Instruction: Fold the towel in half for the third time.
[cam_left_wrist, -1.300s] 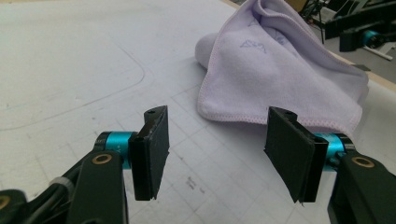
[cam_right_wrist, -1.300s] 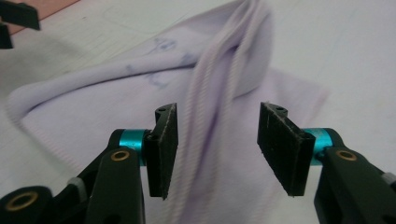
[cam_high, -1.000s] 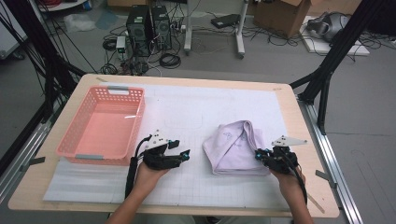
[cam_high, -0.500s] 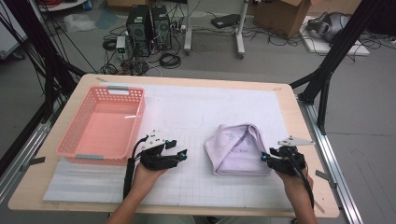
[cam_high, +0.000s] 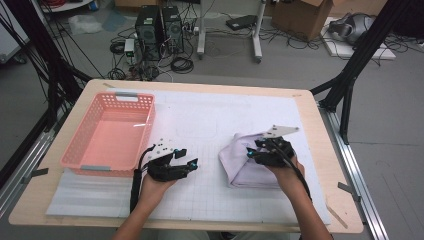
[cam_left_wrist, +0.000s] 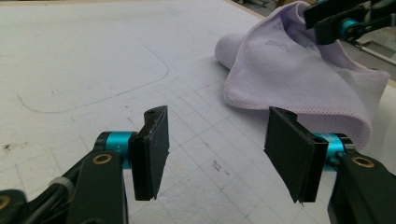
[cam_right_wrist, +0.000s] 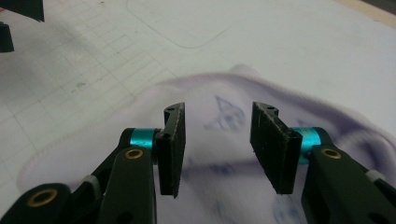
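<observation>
A lavender cloth (cam_high: 240, 170) lies folded in a loose heap on the white mat, right of centre. My right gripper (cam_high: 253, 153) hovers over the cloth's top. Its jaws have just been opening and stand apart, with nothing pinched between them. In the right gripper view, the right gripper (cam_right_wrist: 217, 144) has the cloth (cam_right_wrist: 224, 98) lying just beneath the black pads. My left gripper (cam_high: 192, 165) rests low on the mat, open and empty, pointing at the cloth. The left gripper view has the left gripper (cam_left_wrist: 217, 149) with the cloth (cam_left_wrist: 299, 79) ahead of it, and the right gripper (cam_left_wrist: 336, 21) above that.
A pink plastic basket (cam_high: 80, 145) sits empty at the table's left. The white gridded mat (cam_high: 200, 115) covers most of the wooden tabletop. Black frame legs and cables stand on the floor beyond the table.
My right gripper has let go at the cloth's right edge, opened, and moved left and up over the cloth. The left gripper has stayed put.
</observation>
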